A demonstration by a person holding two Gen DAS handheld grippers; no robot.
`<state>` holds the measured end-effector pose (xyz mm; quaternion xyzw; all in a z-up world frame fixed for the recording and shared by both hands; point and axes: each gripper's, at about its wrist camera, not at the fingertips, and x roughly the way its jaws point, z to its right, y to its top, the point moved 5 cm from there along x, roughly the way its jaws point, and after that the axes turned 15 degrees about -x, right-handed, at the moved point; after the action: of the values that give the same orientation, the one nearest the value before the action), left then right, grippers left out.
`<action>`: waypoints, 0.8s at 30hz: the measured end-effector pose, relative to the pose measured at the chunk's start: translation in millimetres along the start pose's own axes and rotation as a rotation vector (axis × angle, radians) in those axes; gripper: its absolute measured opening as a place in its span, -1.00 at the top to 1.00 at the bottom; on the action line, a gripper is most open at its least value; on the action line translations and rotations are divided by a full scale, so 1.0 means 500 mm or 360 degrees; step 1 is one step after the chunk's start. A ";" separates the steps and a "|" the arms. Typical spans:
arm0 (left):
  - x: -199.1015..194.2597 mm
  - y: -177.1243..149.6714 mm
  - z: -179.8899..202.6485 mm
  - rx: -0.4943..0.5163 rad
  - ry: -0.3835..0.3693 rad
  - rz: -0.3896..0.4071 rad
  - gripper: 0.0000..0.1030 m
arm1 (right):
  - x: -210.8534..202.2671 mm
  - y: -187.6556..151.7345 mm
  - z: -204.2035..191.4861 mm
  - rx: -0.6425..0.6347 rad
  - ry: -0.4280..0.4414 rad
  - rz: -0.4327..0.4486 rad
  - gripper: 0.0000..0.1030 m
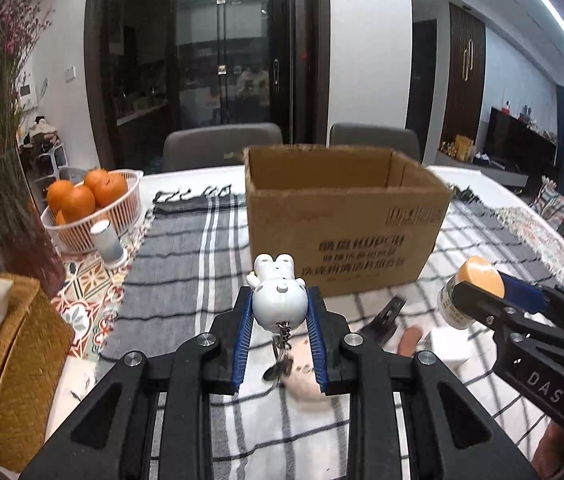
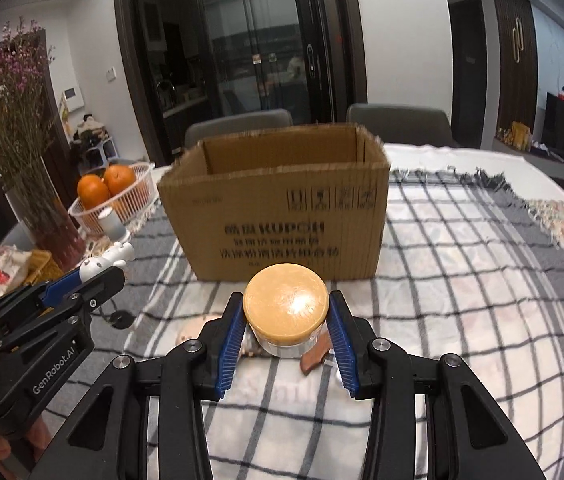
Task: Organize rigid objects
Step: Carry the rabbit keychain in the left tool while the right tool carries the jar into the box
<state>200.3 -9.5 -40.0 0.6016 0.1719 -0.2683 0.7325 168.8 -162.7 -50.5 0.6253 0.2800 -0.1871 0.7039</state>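
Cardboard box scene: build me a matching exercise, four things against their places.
Things:
1. white figurine
2. jar with tan lid
3. oranges
4. cardboard box

Places:
A. in the white basket
B. on the checked cloth, top open
C. between the right gripper pads
D. between the left gripper pads

Pairs: 1-D, 2-C, 3-A, 4-B

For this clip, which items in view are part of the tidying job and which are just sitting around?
Job items:
- white figurine keychain, held in the left gripper
- jar with tan lid, held in the right gripper
- open cardboard box

Lying about:
- basket of oranges
- vase of dried flowers
- small white cylinder
- woven basket
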 end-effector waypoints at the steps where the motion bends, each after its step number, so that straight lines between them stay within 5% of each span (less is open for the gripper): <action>1: -0.003 0.008 0.005 -0.0004 -0.0011 0.0006 0.48 | -0.005 0.008 0.003 -0.0001 -0.0007 0.0018 0.18; 24: -0.017 0.231 0.093 0.0054 -0.0185 0.0211 0.48 | -0.005 0.194 0.084 0.0098 0.0092 0.0132 0.18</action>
<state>259.5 -38.1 66.1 0.6074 0.0843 -0.2566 0.7471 233.2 -190.0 29.0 0.6629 0.2681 -0.1482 0.6832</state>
